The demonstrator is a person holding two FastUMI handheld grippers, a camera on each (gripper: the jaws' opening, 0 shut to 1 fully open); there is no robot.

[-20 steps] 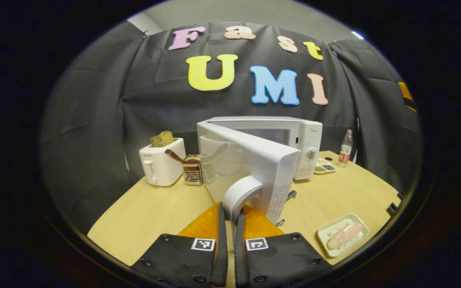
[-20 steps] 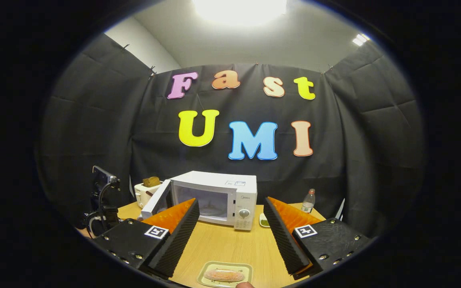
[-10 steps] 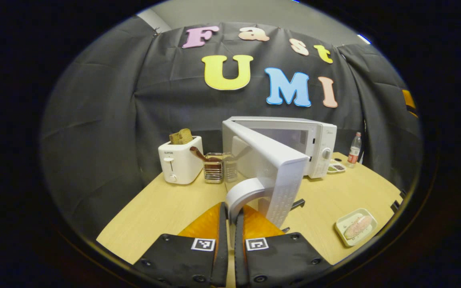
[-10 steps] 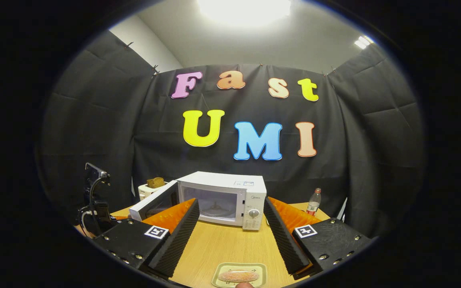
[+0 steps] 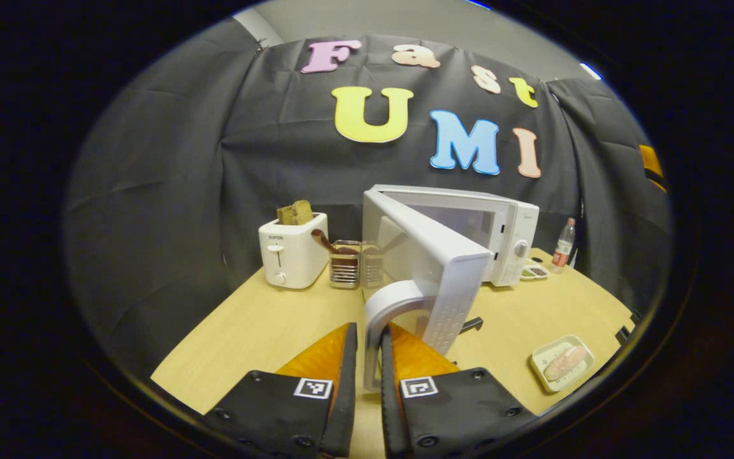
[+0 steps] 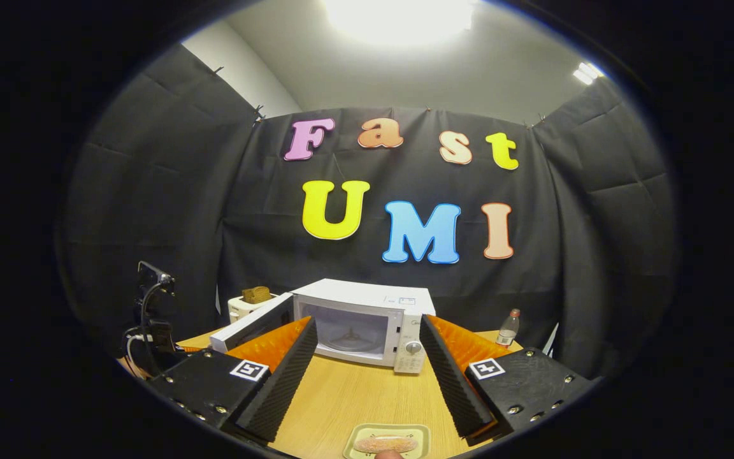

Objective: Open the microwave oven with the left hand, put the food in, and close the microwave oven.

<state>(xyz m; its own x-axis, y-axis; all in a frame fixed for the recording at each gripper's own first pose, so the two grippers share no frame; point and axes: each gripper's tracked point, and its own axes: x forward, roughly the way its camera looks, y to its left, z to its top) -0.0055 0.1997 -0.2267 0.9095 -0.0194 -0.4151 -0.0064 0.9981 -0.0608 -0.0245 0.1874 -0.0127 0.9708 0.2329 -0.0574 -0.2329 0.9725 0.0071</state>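
White plastic handle (image 5: 387,306) sits between the fingers (image 5: 340,366) of the left gripper (image 5: 367,363), which are nearly closed around its lower leg. We read this as a grip on the handle, though how firmly both fingers press is hard to judge. We judge a slip off this curved leg the nearest risk: the door (image 5: 434,268) stands partly swung out and could stall short of full opening or drift back.

Right gripper (image 6: 367,370) hangs with its fingers spread wide, holding nothing, above the near edge of the surface (image 6: 354,401). Just below it lies the food (image 6: 385,444) on its small tray (image 6: 360,440), close to that near edge; a careless descent could nudge the tray off.

Farther back, the microwave oven (image 6: 367,319) stands toward the far edge with its cavity exposed. A hard pull on the door could drag the whole oven forward. Toaster (image 5: 290,252) and utensil rack (image 5: 345,268) stand just beside the door's hinge side, so we think a wide swing may knock them.
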